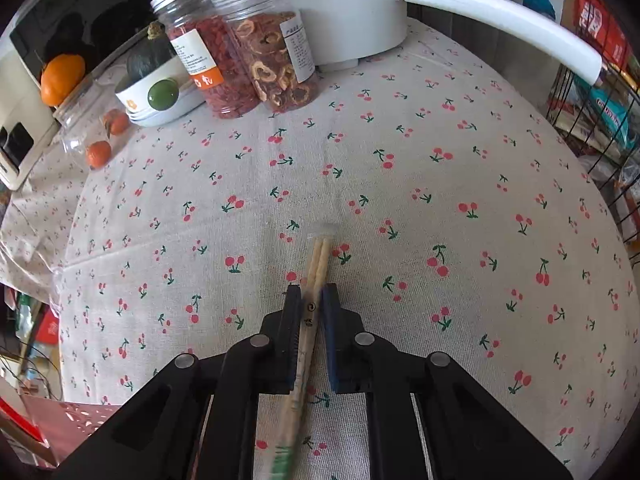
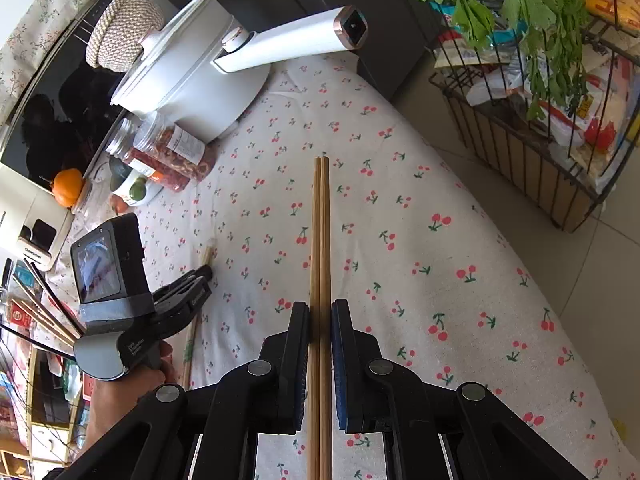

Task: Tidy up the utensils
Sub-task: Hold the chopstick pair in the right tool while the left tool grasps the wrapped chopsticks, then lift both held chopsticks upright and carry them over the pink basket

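Observation:
My left gripper [image 1: 311, 294] is closed around a pair of pale chopsticks in a paper sleeve [image 1: 308, 336], low over the cherry-print tablecloth [image 1: 400, 184]; their tips poke out ahead of the fingers. The same gripper [image 2: 200, 276] and its chopstick tips [image 2: 208, 250] show at the left of the right wrist view. My right gripper [image 2: 320, 308] is shut on a pair of bare wooden chopsticks [image 2: 321, 232], which run straight forward above the cloth, to the right of the left gripper.
A white electric pot [image 1: 344, 12] with a long handle [image 1: 500, 16] stands at the back, with two jars of dried food [image 1: 240, 60] and a bowl of fruit [image 1: 156, 92] beside it. A wire basket of packets and greens [image 2: 540, 128] stands off the table's right edge.

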The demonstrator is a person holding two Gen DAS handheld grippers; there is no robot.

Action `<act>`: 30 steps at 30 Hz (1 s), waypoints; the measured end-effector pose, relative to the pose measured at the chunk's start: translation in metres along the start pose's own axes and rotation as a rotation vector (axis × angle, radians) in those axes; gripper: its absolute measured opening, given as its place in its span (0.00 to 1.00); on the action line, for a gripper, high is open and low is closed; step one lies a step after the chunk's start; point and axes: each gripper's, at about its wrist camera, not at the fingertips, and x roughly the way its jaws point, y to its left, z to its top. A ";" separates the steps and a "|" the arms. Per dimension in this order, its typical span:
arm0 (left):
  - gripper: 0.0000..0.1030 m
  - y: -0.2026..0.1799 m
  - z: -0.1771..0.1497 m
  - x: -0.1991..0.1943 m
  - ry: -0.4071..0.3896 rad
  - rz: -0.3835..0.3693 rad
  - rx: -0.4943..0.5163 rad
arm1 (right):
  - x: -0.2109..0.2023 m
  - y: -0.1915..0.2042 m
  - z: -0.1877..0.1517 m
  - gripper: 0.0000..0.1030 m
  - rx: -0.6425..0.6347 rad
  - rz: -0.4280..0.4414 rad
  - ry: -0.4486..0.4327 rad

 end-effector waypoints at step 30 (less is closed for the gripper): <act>0.04 0.088 -0.140 -0.264 -0.520 -0.399 0.006 | -0.057 0.056 -0.036 0.08 -0.126 0.051 -0.233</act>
